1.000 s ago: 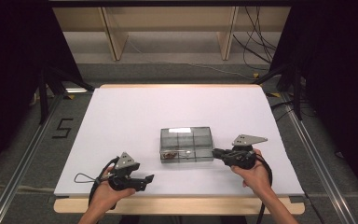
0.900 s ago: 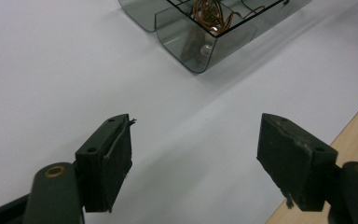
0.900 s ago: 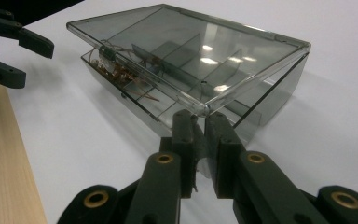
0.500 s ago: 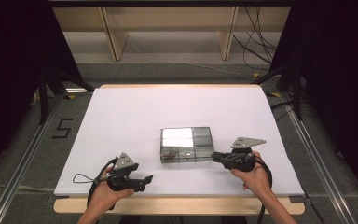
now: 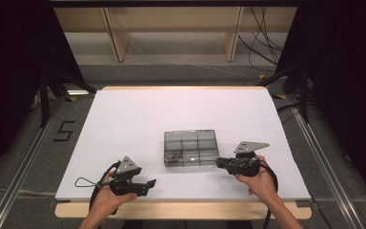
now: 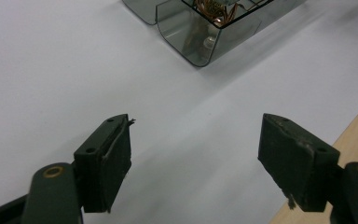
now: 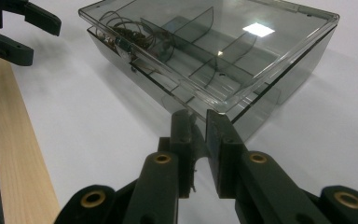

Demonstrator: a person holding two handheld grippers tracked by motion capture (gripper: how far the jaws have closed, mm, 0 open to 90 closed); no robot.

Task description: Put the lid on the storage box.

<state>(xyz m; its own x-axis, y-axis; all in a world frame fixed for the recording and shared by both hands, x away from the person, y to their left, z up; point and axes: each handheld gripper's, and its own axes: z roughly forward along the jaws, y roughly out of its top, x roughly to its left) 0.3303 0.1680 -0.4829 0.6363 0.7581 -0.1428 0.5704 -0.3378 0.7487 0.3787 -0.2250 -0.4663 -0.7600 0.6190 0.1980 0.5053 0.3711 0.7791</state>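
A smoky clear compartment box point(image 5: 190, 148) lies flat on the white table point(image 5: 147, 114), with thin wires point(image 5: 174, 156) in its front left cell. My right gripper point(image 5: 218, 162) is at the box's front right corner. In the right gripper view the jaws of this gripper point(image 7: 199, 119) stand nearly together, pinching the corner of the lid point(image 7: 223, 60). The wires point(image 7: 126, 35) lie at the far end. My left gripper point(image 5: 150, 183) rests near the table's front edge, apart from the box. Its own view shows this gripper point(image 6: 196, 149) wide open over bare table, with the box point(image 6: 200, 37) ahead.
A wooden strip point(image 5: 181, 210) runs along the table's front edge, below both hands. Wooden shelving point(image 5: 171, 28) stands beyond the far edge, and loose cables point(image 5: 262, 43) lie on the floor at back right. Metal rails point(image 5: 24, 157) flank the table.
Both hands have stayed in place. A bright reflection flashed across the box lid half a second ago and is gone now, so the lid has tilted slightly.
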